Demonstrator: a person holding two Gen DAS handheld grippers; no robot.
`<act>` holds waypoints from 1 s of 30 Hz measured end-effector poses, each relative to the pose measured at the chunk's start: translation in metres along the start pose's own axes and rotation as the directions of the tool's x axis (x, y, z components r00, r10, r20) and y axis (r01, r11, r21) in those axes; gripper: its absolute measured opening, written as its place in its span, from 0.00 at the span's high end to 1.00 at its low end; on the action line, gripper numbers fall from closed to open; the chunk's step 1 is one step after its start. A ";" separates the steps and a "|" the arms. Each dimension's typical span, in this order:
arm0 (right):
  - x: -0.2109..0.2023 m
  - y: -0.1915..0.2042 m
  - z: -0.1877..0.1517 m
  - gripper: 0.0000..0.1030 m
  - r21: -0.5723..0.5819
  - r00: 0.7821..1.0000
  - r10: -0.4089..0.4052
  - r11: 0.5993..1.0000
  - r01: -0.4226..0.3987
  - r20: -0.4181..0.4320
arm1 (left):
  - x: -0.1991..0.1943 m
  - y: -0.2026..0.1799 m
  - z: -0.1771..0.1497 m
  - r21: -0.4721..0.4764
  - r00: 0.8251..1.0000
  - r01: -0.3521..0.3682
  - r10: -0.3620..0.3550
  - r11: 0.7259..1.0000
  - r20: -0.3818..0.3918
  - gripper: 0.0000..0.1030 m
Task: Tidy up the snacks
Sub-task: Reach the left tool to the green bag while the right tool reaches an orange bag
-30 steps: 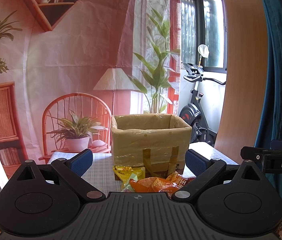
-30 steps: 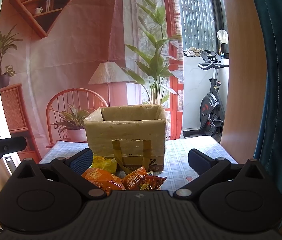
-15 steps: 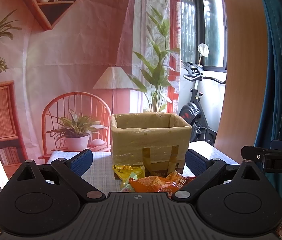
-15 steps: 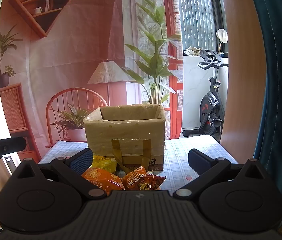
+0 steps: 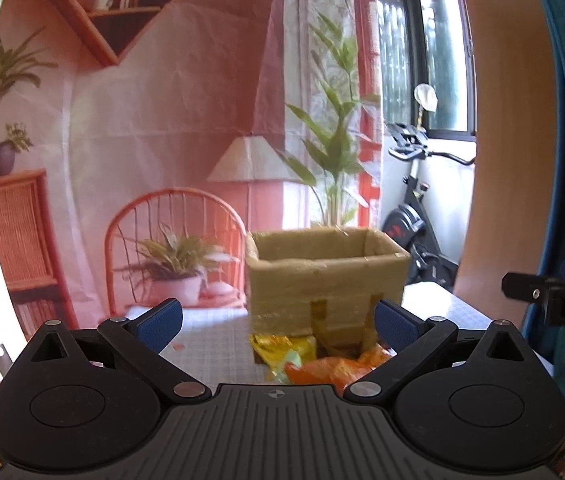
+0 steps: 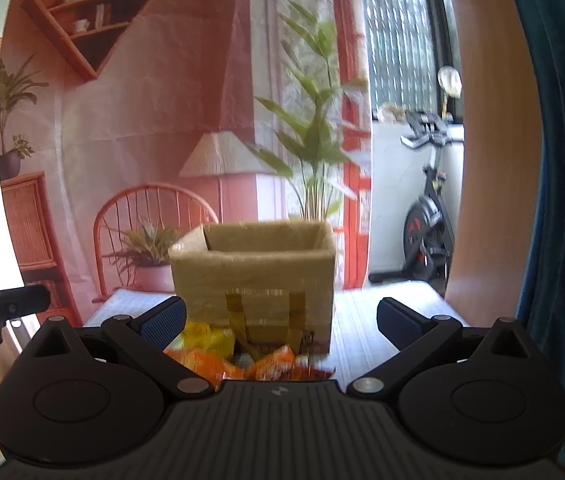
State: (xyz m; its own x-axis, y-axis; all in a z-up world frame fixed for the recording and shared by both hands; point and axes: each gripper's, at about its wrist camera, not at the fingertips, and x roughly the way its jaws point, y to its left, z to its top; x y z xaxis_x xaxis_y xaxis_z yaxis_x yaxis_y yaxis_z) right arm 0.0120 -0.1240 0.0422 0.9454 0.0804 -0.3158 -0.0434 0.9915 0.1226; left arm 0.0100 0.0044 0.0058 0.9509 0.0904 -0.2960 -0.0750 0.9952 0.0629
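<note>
the left gripper (image 5: 278,322) hangs above the checked worktop (image 5: 210,340) with its blue-padded fingers (image 5: 158,322) spread wide and nothing between them. at its 12 o'clock stands an open taped cardboard box (image 5: 324,280); a yellow snack bag (image 5: 282,350) and orange snack bags (image 5: 330,372) lie against the box's near foot, at about 1 o'clock. the right gripper (image 6: 280,320) is also wide and empty, box at 12 o'clock, the orange bags just under its front edge, a little toward 11 o'clock. both views are blurred.
</note>
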 end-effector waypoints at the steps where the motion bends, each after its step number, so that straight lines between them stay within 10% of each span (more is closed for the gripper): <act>1: 0.004 0.000 0.003 0.00 -0.010 1.000 -0.001 1.000 0.001 0.012 | 0.004 0.002 0.001 0.004 1.000 -0.015 0.015 1.000 0.008 0.00; 30: 0.169 0.025 -0.043 0.00 -0.026 0.962 0.183 0.981 -0.193 -0.204 | 0.130 0.053 -0.055 -0.090 0.978 -0.012 -0.007 0.996 -0.209 0.04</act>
State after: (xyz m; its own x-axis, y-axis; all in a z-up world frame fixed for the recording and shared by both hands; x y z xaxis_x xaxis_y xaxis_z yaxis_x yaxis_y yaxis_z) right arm 0.1570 -0.0809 -0.0489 0.8355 0.2799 -0.4728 -0.2330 0.9598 0.1565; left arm 0.1134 0.0710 -0.0821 0.8678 0.0897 -0.4887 -0.1135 0.9934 -0.0191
